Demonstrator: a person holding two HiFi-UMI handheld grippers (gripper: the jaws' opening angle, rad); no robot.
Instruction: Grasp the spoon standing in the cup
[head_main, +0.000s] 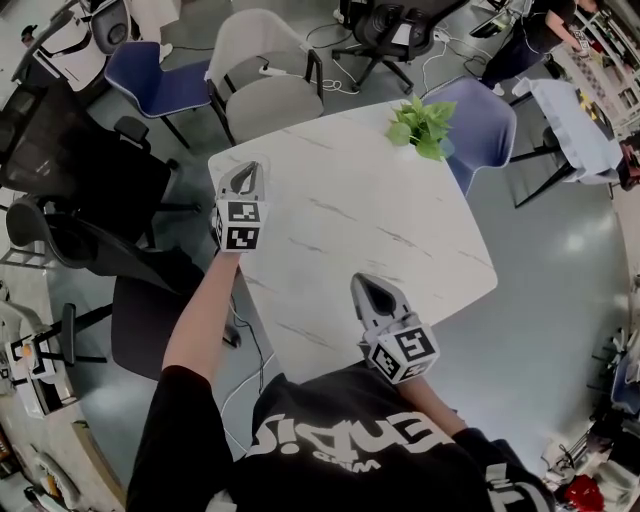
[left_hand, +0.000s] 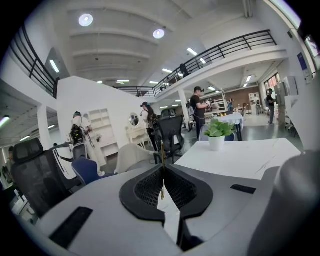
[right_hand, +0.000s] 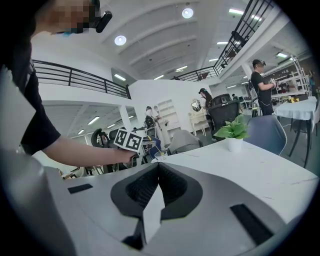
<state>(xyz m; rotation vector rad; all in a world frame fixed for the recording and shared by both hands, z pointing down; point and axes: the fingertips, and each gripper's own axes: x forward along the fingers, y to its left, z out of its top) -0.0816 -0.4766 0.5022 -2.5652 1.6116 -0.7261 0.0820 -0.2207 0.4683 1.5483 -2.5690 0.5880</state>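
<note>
White marble table (head_main: 400, 230) is standing among office chairs (head_main: 265, 95), carrying a potted plant (head_main: 422, 125). Only the left gripper view is showing the left gripper (left_hand: 163, 167) pinching the thin gold spoon (left_hand: 161, 150). Only the right gripper view is showing the cup (right_hand: 160, 156), at the table's corner under that gripper. The right gripper (right_hand: 158, 165) is holding its jaws pressed together, empty.

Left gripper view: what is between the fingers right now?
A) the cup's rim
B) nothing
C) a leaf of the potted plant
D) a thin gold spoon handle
D: a thin gold spoon handle stands upright in the left gripper, whose fingers are shut on it.
</note>
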